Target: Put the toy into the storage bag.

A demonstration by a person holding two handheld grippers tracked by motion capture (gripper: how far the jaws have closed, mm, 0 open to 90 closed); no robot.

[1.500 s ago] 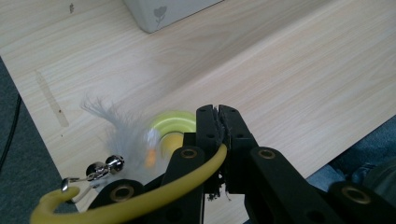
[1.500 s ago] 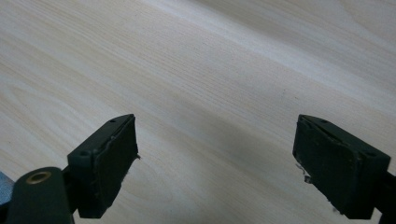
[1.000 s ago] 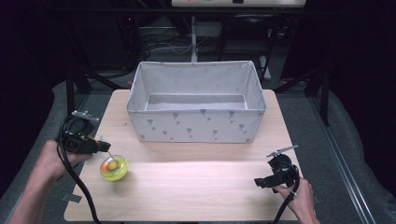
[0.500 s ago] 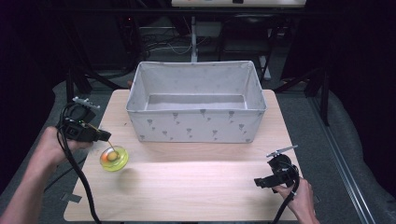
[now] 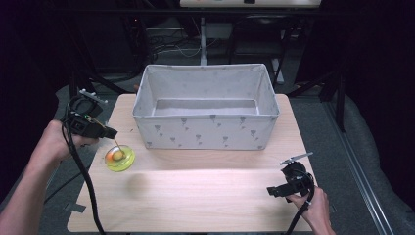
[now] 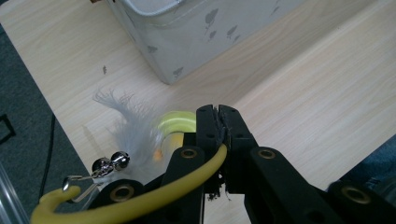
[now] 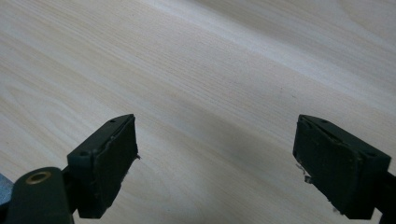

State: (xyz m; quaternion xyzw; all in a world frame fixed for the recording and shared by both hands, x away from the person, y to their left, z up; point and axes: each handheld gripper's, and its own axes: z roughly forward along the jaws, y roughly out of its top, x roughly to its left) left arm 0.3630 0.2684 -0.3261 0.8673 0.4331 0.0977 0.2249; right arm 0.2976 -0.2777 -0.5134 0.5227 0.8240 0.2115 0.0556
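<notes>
My left gripper (image 5: 110, 132) is at the table's left side, shut on a thin yellow rubbery stem (image 6: 187, 182) of a toy. In the left gripper view a white feather (image 6: 128, 128) and small silver bells (image 6: 112, 162) hang from the stem's hooked end, in front of a yellow-green disc (image 6: 177, 122). From above, the disc (image 5: 119, 157) with an orange ball in it hangs just below the jaws and seems off the wood. My right gripper (image 5: 270, 191) is held near the table's front right corner. Its jaws (image 7: 217, 163) are open over bare wood.
A large grey-white fabric bin (image 5: 205, 132) with a leaf print stands at the back middle of the light wooden table (image 5: 195, 205); its corner (image 6: 187, 37) is close ahead of the left gripper. Dark floor and cables surround the table.
The left gripper has risen and moved toward the far side, carrying the toy disc with it. The right hand has stayed where it was.
</notes>
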